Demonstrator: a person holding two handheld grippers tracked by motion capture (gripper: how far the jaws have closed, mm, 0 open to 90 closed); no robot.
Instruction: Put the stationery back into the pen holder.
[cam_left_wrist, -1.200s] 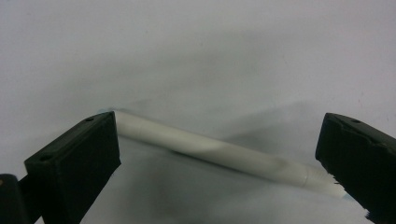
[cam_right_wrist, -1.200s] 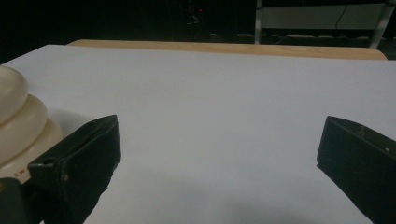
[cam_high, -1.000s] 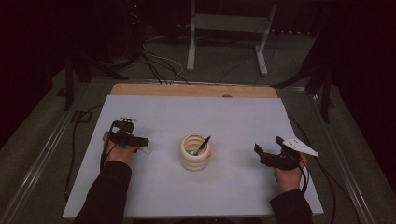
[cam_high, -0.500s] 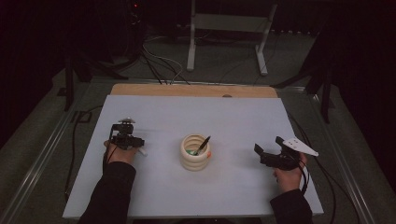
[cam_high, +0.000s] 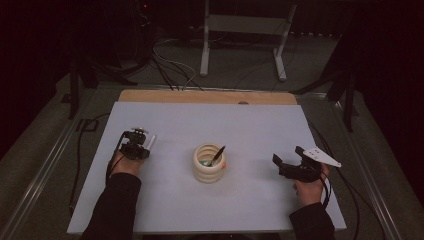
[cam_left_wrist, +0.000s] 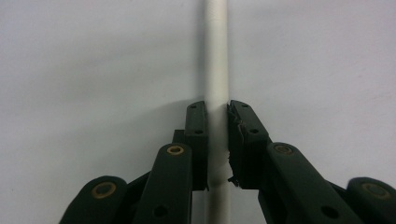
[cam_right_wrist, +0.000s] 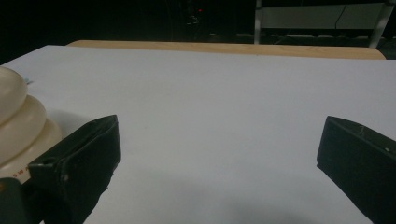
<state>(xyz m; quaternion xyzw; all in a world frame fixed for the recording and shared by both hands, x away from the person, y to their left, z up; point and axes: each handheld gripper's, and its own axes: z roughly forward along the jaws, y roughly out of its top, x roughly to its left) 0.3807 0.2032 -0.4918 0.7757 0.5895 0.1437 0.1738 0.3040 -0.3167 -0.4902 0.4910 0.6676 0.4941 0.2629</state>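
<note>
Clearly a thin white stick (cam_left_wrist: 215, 70) lies on the table (cam_high: 260, 125), pinched between the left gripper (cam_left_wrist: 217, 121) jaws.
It looks light, stiff and smooth, likely to pivot unless gripped mid-length; the right gripper (cam_right_wrist: 219, 149) hangs wide, beside the ringed cup (cam_high: 209, 164).

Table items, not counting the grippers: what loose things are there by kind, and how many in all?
White sticks: 1, the white stick clamped between the left gripper fingers.
Ribbed cream holders: 1, the cream holder at mid-table.
Dark pens standing in the holder: 1, the dark pen.
Small green and orange bits inside the holder: too small to count.
Total: 3 countable.
</note>
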